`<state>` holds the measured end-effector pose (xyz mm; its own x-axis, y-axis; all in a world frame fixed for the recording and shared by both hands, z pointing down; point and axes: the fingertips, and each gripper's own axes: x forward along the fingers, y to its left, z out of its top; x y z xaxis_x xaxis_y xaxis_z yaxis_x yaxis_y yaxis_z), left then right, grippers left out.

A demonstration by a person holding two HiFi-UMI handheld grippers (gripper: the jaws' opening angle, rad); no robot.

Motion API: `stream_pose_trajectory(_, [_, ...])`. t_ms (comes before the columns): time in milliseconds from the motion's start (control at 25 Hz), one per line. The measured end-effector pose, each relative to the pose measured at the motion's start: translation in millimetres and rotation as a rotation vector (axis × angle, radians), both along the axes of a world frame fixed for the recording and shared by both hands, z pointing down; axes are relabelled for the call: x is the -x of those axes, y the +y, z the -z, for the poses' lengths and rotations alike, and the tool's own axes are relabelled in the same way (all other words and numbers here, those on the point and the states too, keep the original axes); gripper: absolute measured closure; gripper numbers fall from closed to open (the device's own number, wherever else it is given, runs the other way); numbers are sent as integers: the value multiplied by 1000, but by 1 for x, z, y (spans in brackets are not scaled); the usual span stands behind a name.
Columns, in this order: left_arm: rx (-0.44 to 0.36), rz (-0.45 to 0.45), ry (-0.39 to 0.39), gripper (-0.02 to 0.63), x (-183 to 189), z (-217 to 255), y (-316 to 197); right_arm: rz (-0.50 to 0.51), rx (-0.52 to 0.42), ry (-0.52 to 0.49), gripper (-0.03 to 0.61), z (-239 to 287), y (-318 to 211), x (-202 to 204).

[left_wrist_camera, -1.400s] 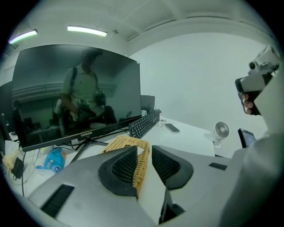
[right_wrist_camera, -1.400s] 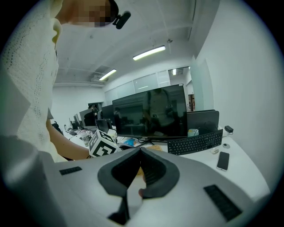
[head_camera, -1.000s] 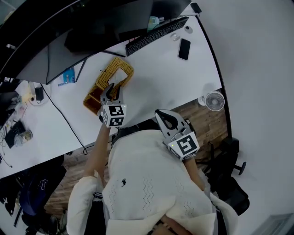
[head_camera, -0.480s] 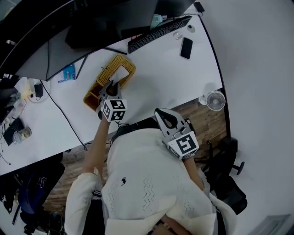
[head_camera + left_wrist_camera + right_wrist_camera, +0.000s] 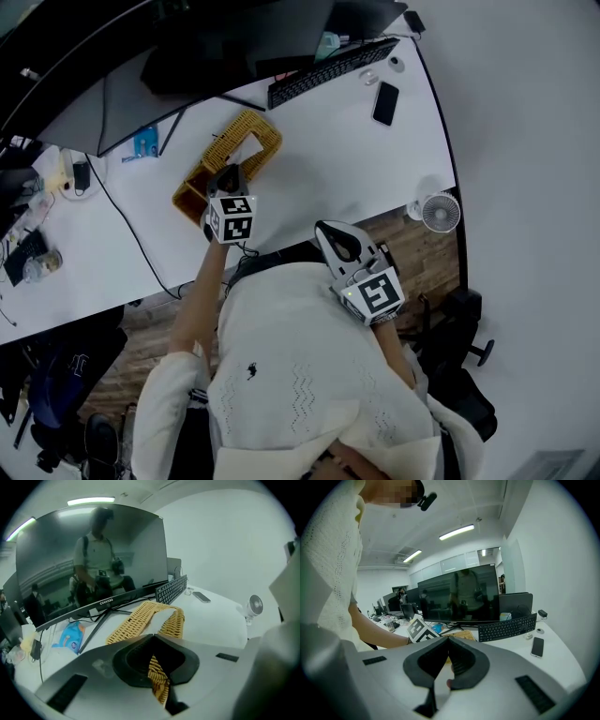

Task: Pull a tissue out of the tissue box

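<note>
A: Where's the tissue box?
B: Woven tissue box (image 5: 262, 131) lies on the white counter (image 5: 356, 159), in front of the monitor (image 5: 187, 56). A white tissue (image 5: 246, 150) sticks up thru the top slot.
A: Left gripper?
B: Left gripper (image 5: 228, 174) is over the box's near end with its tips pressed together and nothing pinched. Wicker shows thru the gap behind the tips. Touching the box or not, can't tell.
A: And the right?
B: Right gripper (image 5: 328, 232) is held close to the person's chest, off the counter's edge and well apart from the box. Its tips are also pressed together, w/ nothing btw them.
A: Other stuff?
B: Keyboard (image 5: 333, 70) at the back, phone (image 5: 385, 103) just beside it, small fan (image 5: 440, 212) at the counter's edge, blue pkt (image 5: 143, 147) near the box.
</note>
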<state>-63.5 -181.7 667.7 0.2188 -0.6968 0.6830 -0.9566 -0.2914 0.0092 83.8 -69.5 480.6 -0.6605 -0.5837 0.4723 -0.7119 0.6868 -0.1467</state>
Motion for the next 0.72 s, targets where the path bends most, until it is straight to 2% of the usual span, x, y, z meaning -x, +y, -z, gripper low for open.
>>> stream_pose_trajectory(200, [-15,25,33,600,1,9,-2,22,-1,-5,577,0,-2,3])
stream_pose_trajectory(720, [-31,42,18,600,-2,18,3,45,1,-18,577,0,-7,1])
